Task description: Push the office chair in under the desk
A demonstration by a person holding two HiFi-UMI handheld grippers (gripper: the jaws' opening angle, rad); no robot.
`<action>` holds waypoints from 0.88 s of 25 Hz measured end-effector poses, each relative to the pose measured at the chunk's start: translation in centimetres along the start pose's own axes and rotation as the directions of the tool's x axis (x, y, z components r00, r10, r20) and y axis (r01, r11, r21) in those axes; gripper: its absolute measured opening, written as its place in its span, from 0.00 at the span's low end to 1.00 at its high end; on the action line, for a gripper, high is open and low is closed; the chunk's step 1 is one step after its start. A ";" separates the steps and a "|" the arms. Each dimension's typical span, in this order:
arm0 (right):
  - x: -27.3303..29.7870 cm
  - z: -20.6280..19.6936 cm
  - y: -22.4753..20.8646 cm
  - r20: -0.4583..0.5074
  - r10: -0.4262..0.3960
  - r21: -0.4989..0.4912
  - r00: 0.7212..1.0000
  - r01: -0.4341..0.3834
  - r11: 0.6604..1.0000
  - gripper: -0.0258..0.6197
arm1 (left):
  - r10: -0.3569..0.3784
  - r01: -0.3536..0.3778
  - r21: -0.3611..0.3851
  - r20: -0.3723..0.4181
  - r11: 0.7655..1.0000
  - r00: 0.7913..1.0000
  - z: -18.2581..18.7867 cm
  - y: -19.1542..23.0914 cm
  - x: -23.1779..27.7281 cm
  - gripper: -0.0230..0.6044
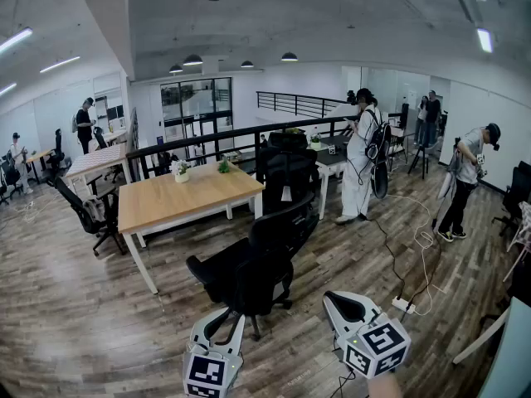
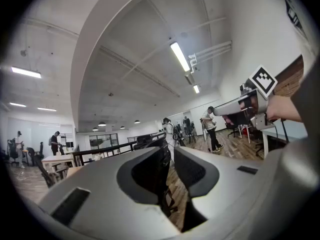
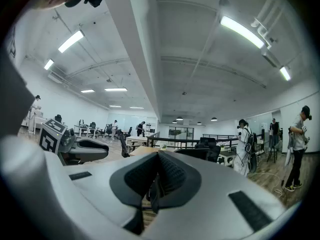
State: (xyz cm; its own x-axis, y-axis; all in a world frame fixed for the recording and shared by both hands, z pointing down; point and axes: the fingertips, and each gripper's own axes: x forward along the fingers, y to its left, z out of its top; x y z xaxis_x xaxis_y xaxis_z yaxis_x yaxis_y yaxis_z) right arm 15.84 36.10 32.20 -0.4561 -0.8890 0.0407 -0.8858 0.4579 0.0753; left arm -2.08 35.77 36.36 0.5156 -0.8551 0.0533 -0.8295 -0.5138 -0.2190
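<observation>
1. Two smooth grey grippers sit lowest in the head view, each carrying one black-and-white marker cube. The left gripper (image 1: 222, 322) has its jaws a narrow slit apart around nothing. The right gripper (image 1: 340, 305) has its ribbed black pads pressed together, empty.
2. One black office chair (image 1: 253, 268) with a curved back stands on the wood-plank floor (image 1: 75, 305) just ahead of the grippers. It is untouched, out beside the desk's near corner.
3. One desk (image 1: 166, 201) has a flat pale wooden top and white legs, and bears two small potted plants (image 1: 181, 171).

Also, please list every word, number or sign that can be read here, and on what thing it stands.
No text can be read anywhere.
Marker cubes on the left hand-held gripper and the right hand-held gripper: black square patterns only, no letters.
White label on the far black office chair: too small to read.
</observation>
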 end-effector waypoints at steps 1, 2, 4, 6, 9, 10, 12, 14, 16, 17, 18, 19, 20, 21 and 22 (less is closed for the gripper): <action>-0.2 -0.1 -0.3 0.002 -0.002 0.003 1.000 0.002 1.000 0.07 | 0.000 0.000 -0.001 -0.002 1.000 1.000 0.0 -0.4 0.2 0.20; -0.4 -0.1 -0.7 0.007 -0.003 0.007 1.000 0.003 1.000 0.07 | 0.001 -0.001 -0.003 -0.003 1.000 1.000 0.0 -0.7 0.3 0.20; -0.8 -0.1 -1.3 0.028 0.000 0.015 1.000 0.000 1.000 0.07 | 0.002 -0.002 -0.006 -0.006 1.000 1.000 0.0 -1.3 0.6 0.20; -1.2 -0.1 -1.8 0.047 0.011 0.013 0.999 -0.011 1.000 0.08 | 0.006 -0.006 -0.012 -0.010 1.000 1.000 -0.1 -1.7 0.8 0.20; -1.7 -0.5 -1.9 0.032 0.045 -0.029 0.998 -0.044 0.999 0.07 | 0.023 -0.024 -0.018 -0.024 1.000 0.999 -0.3 -2.0 0.9 0.20; -1.9 -0.7 -2.0 0.025 0.061 -0.043 0.998 -0.060 0.997 0.07 | 0.031 -0.032 -0.017 -0.025 0.999 0.999 -0.3 -2.1 1.0 0.20; -2.2 -1.1 -2.1 0.015 0.096 -0.053 0.995 -0.095 0.994 0.07 | 0.049 -0.049 -0.008 -0.010 0.999 0.999 -0.3 -2.4 1.2 0.20; -2.6 -1.8 -2.6 -0.005 0.127 -0.028 0.992 -0.127 0.992 0.07 | 0.061 -0.061 -0.004 0.003 0.998 0.998 -0.5 -2.9 1.5 0.20; -2.8 -2.3 -3.1 -0.028 0.159 0.012 0.987 -0.158 0.987 0.07 | 0.060 -0.060 -0.014 -0.021 0.998 0.998 -0.1 -4.0 1.5 0.20; -2.8 -2.4 -3.3 -0.033 0.167 0.017 0.985 -0.166 0.986 0.07 | 0.059 -0.059 -0.013 -0.031 0.998 0.998 0.0 -4.4 1.5 0.20; -2.8 -2.4 -3.7 -0.038 0.164 0.010 0.986 -0.164 0.986 0.07 | 0.058 -0.058 -0.010 -0.036 0.998 0.998 0.0 -4.7 1.7 0.20; -2.8 -2.5 -4.2 -0.044 0.154 -0.006 0.987 -0.154 0.988 0.07 | 0.056 -0.057 -0.009 -0.038 0.998 0.998 0.0 -4.9 2.0 0.19; -2.7 -2.6 -4.7 -0.049 0.140 -0.023 0.989 -0.142 0.990 0.07 | 0.054 -0.055 -0.011 -0.040 0.998 0.998 0.0 -5.1 2.2 0.19; -2.6 -2.6 -5.1 -0.053 0.129 -0.038 0.990 -0.131 0.991 0.07 | 0.053 -0.054 -0.015 -0.041 0.998 0.998 0.0 -5.2 2.6 0.18; -2.4 -2.7 -5.5 -0.054 0.121 -0.047 0.991 -0.124 0.991 0.07 | 0.054 -0.054 -0.018 -0.042 0.998 0.998 0.0 -5.2 3.0 0.18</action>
State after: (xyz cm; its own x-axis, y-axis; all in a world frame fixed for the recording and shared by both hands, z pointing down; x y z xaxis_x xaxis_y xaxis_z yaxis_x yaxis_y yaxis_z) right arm 21.99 35.70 34.39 -0.5547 -0.8256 0.1031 -0.8176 0.5639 0.1168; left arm 3.78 35.93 37.63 0.4608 -0.8836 0.0826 -0.8601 -0.4676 -0.2040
